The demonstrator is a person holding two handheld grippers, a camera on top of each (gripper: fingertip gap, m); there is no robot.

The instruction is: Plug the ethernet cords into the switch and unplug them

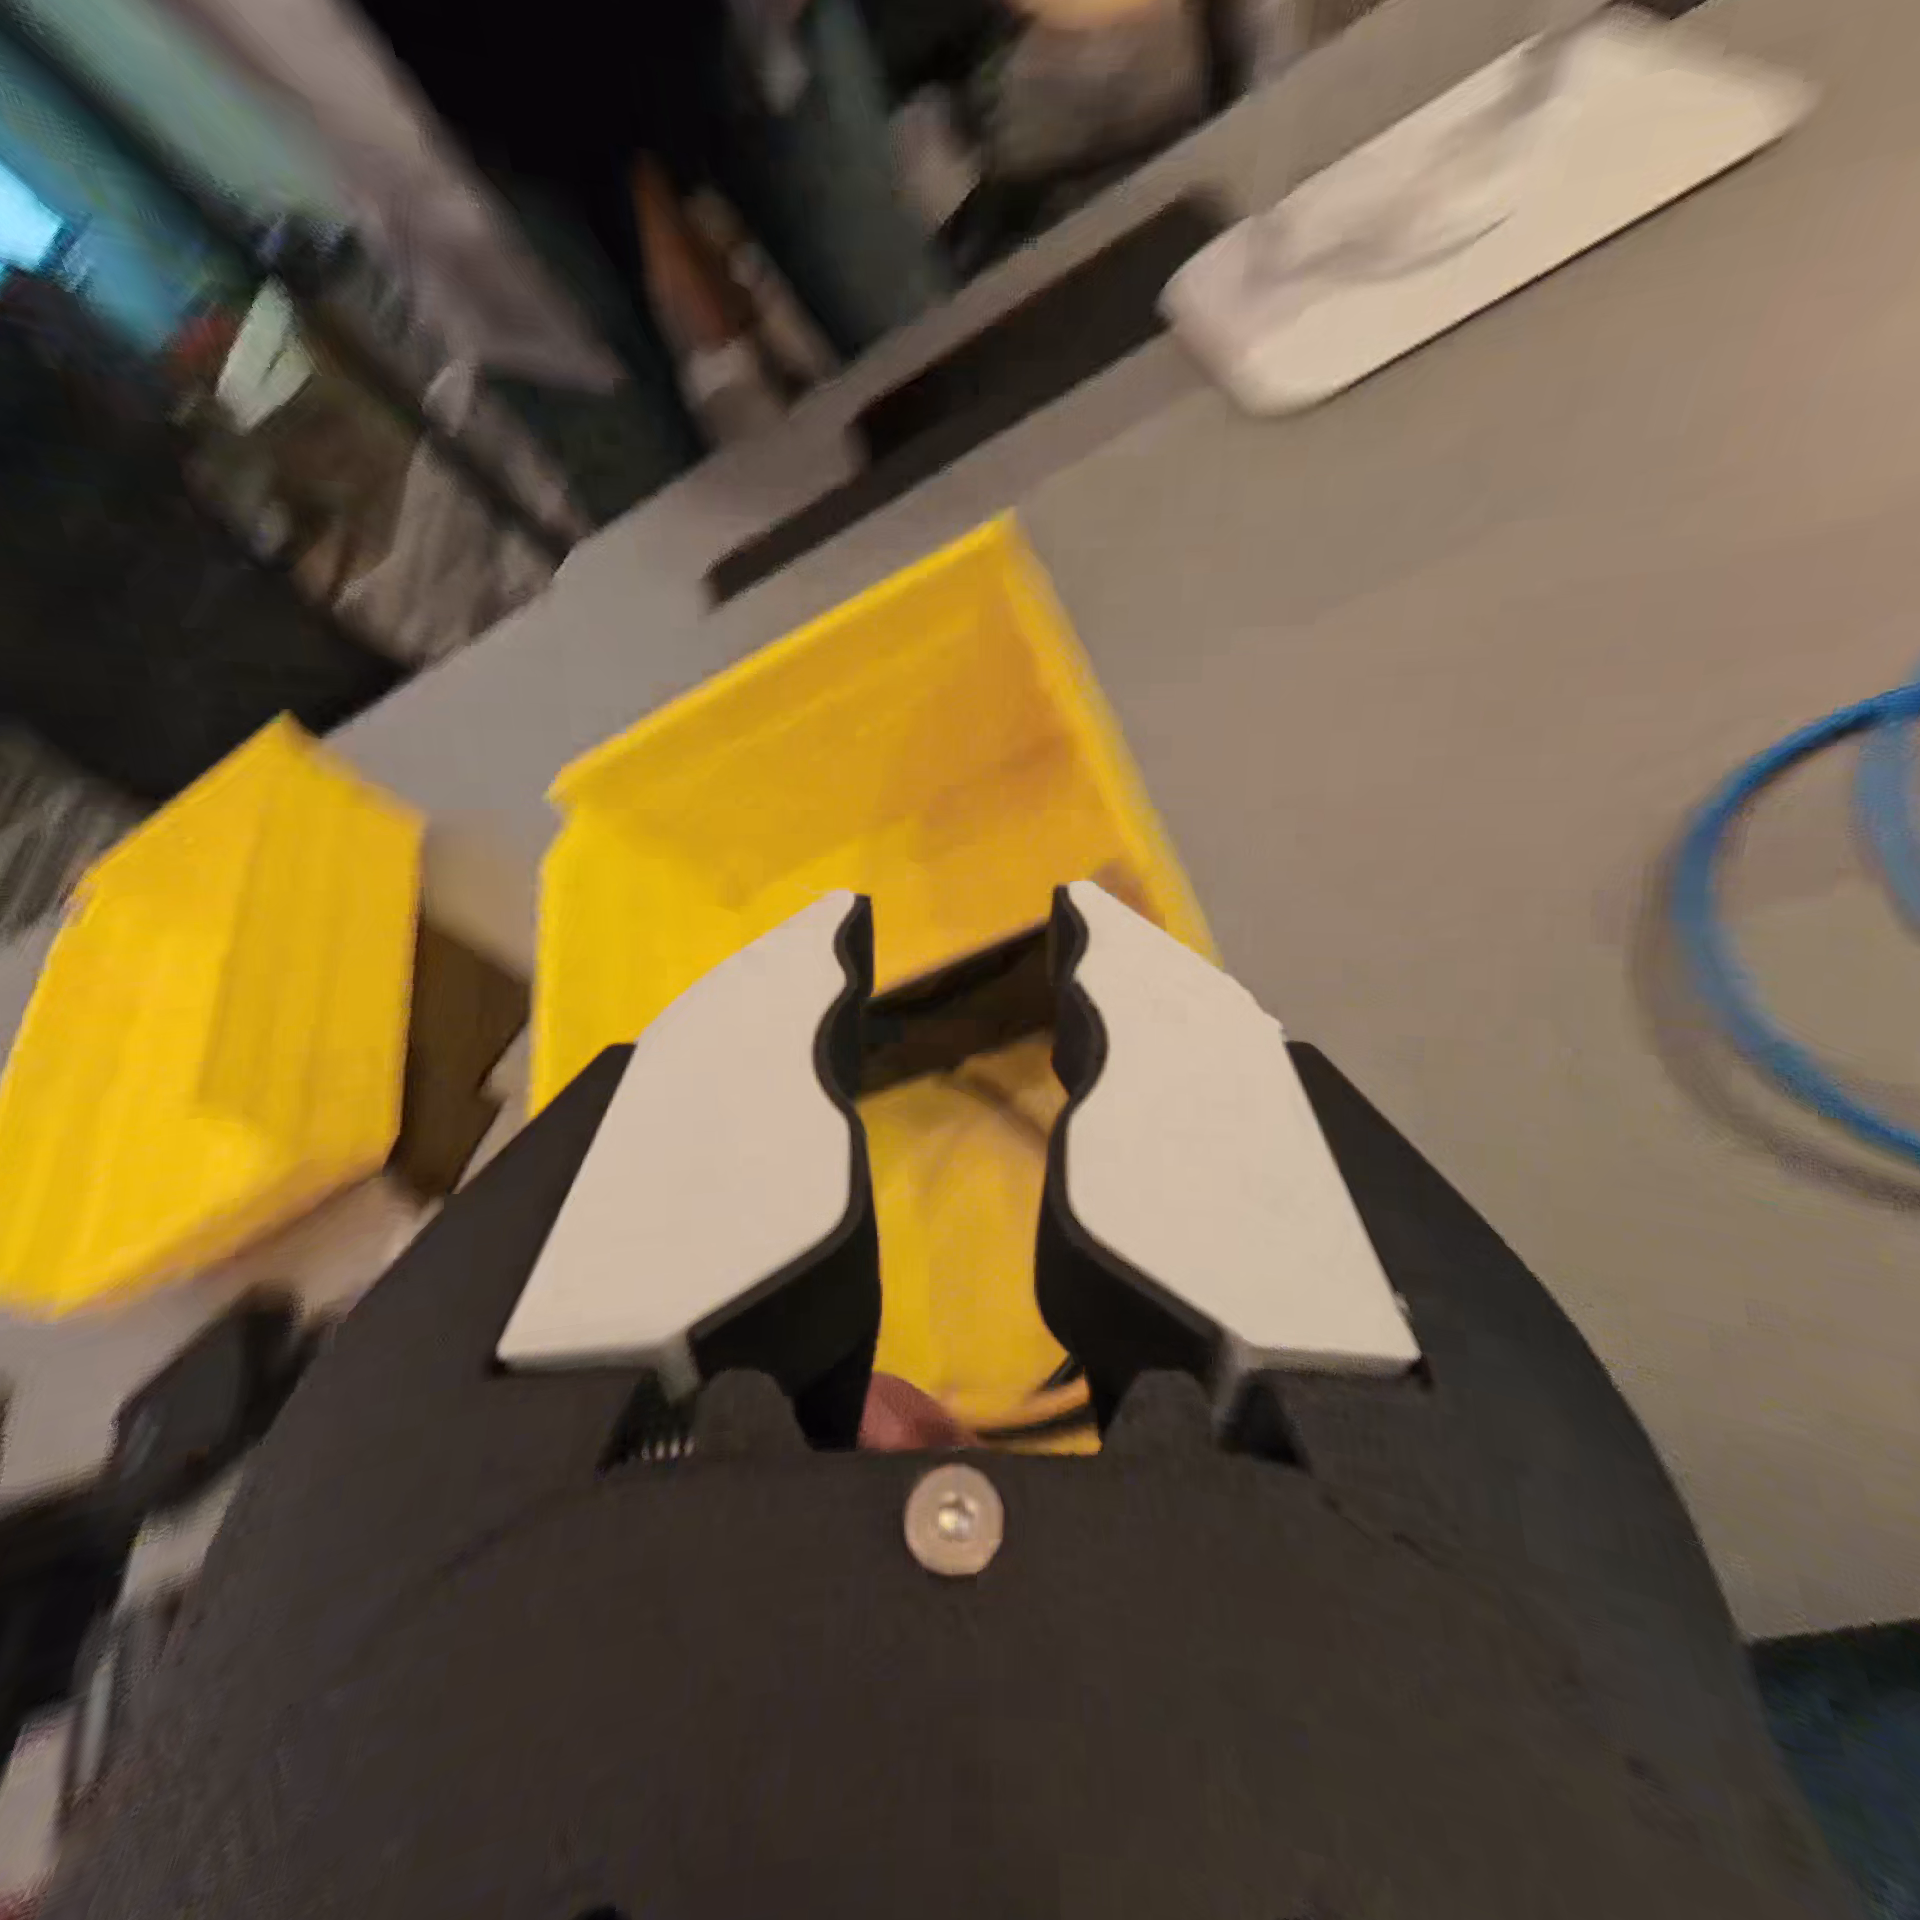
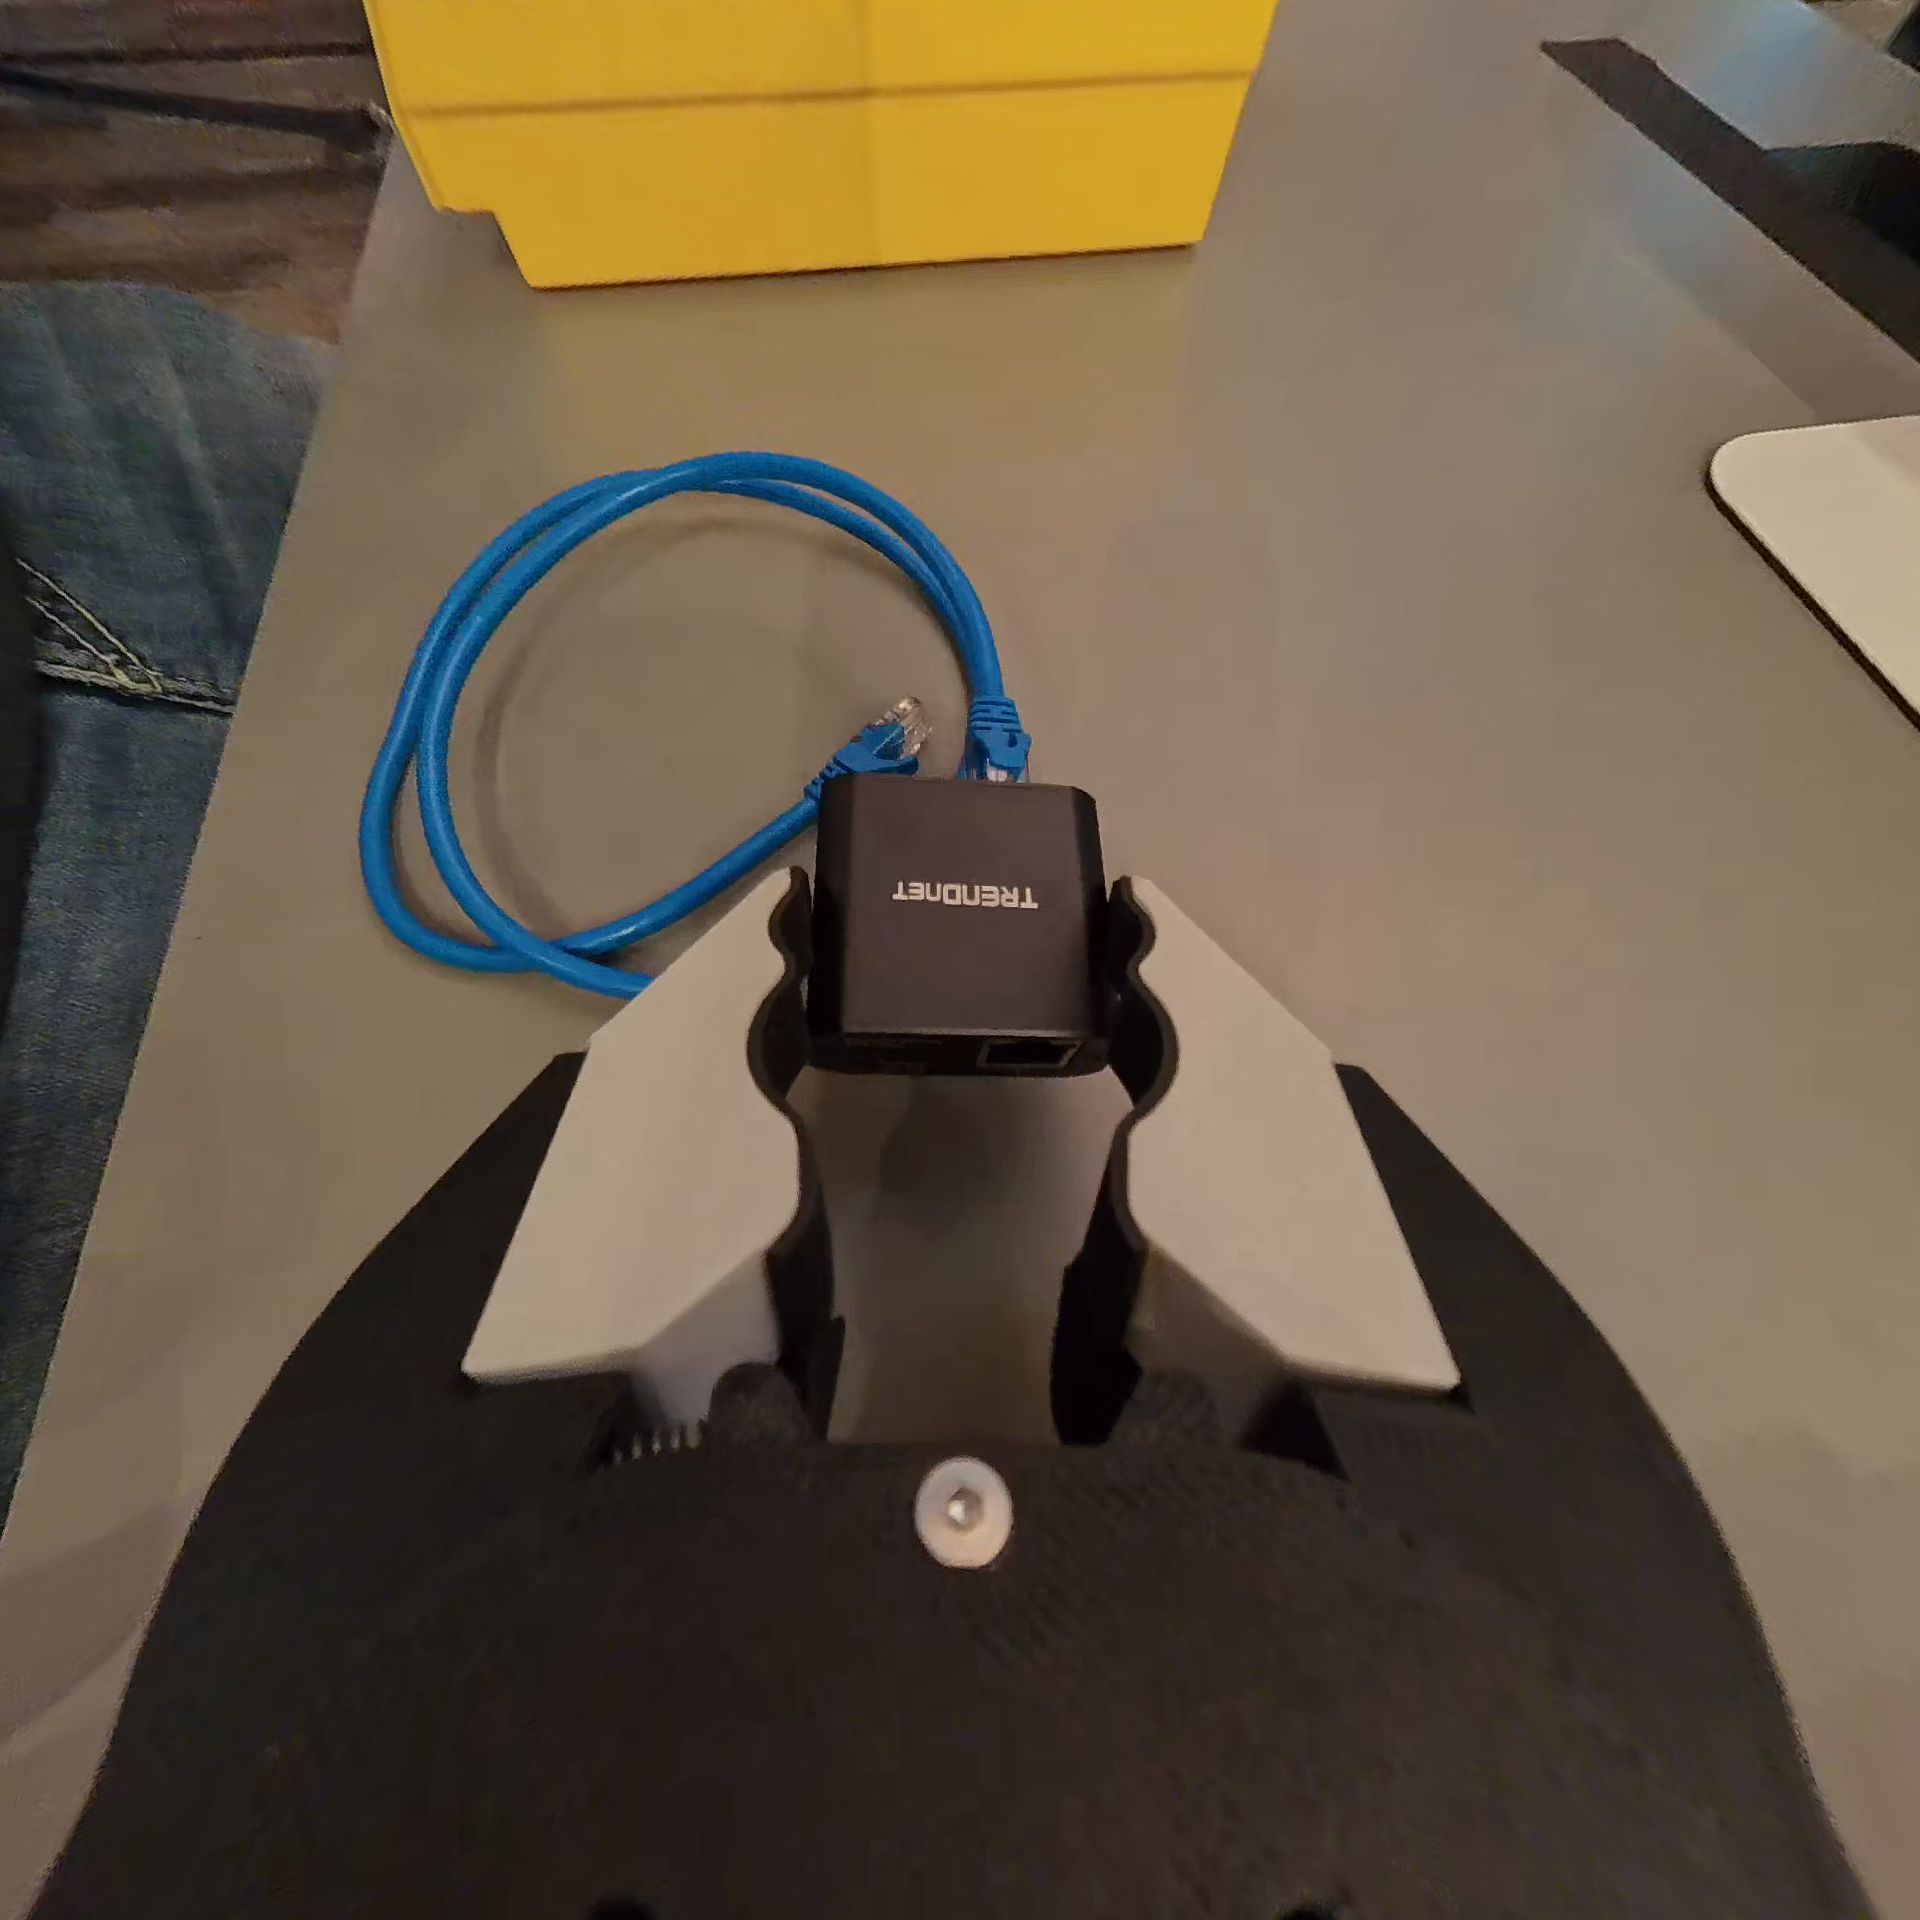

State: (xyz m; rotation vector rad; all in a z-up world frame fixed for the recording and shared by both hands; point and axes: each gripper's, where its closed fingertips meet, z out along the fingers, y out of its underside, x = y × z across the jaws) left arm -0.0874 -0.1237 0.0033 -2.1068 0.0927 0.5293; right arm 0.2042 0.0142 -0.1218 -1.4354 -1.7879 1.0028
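Observation:
In the right wrist view, my right gripper [image 2: 956,894] is shut on a small black switch [image 2: 951,935], one finger on each side, just over the grey table [image 2: 1351,727]. Two ports on the switch's near face are empty. A blue ethernet cord [image 2: 436,727] lies coiled to the left. One of its plugs [image 2: 997,738] sits at the switch's far face, apparently plugged in. The other plug [image 2: 894,727] lies loose beside it. In the blurred left wrist view, my left gripper [image 1: 961,914] is open and empty above a yellow bin [image 1: 831,727]. The cord [image 1: 1704,935] shows at the right.
A second yellow bin [image 1: 208,987] stands left of the first. One yellow bin [image 2: 831,156] stands beyond the cord in the right wrist view. A white flat slab [image 2: 1829,520] lies at the right, also in the left wrist view [image 1: 1455,208]. A person's denim-clad leg [image 2: 125,520] is at the table's left edge. Spacing between my two grippers at the tips: around 35 centimeters. The white flat slab [image 2: 1829,520] is about 30 centimeters from my right fingertips and 40 centimeters from my left. Look for it in the left wrist view [image 1: 1352,338] too.

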